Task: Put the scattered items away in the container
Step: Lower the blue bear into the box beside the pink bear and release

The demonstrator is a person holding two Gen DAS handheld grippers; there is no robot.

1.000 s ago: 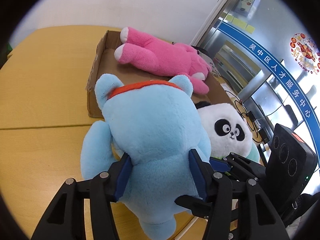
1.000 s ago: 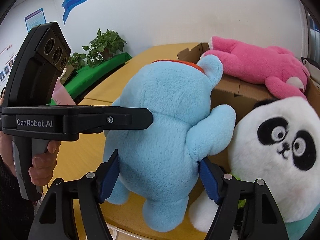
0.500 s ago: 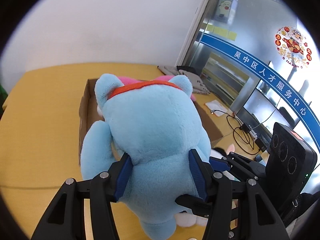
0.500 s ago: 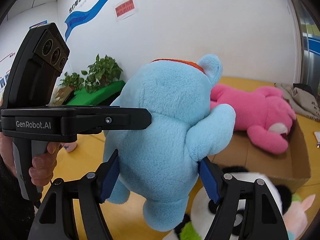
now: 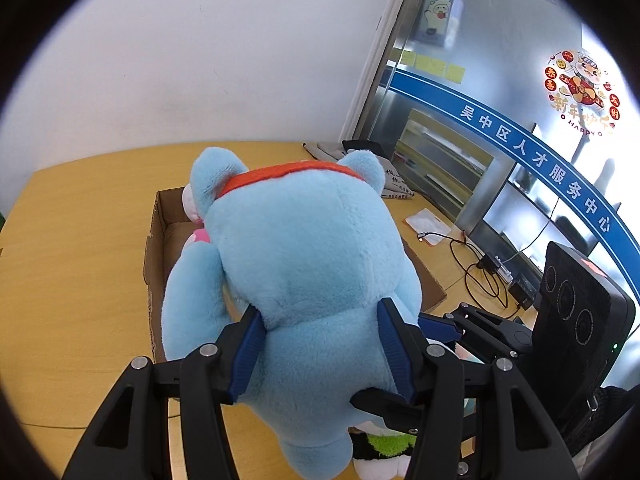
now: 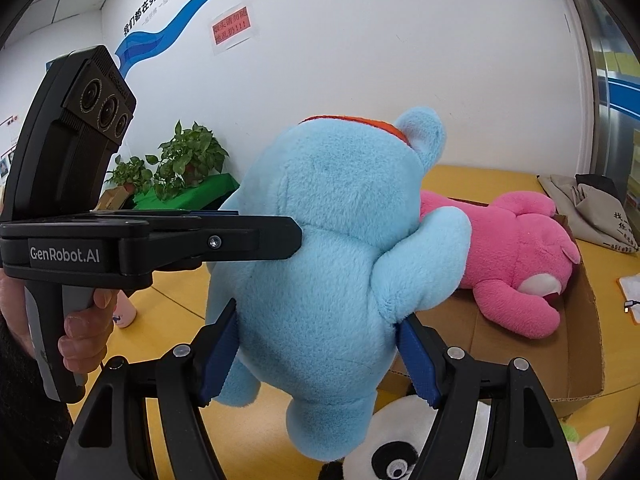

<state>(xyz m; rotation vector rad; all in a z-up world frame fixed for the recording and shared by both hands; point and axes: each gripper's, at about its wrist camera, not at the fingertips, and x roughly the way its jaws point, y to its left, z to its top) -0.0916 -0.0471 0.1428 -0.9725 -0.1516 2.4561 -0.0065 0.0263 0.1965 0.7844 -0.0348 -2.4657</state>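
Your left gripper (image 5: 320, 350) and right gripper (image 6: 318, 356) both have their jaws pinching the blue plush (image 5: 304, 264) at its lower body, holding it in the air above the cardboard box (image 5: 158, 240). The pink plush (image 6: 516, 264) already lies inside; the panda plush (image 6: 400, 456) waits below on the bench (image 5: 72, 240). Compared with a second ago, you have lifted the blue plush higher, so the box looks lower and farther

Blue plush (image 5: 304, 264) lifted higher — now above box (image 5: 158, 240) w/ pink plush (image 6: 516, 264).
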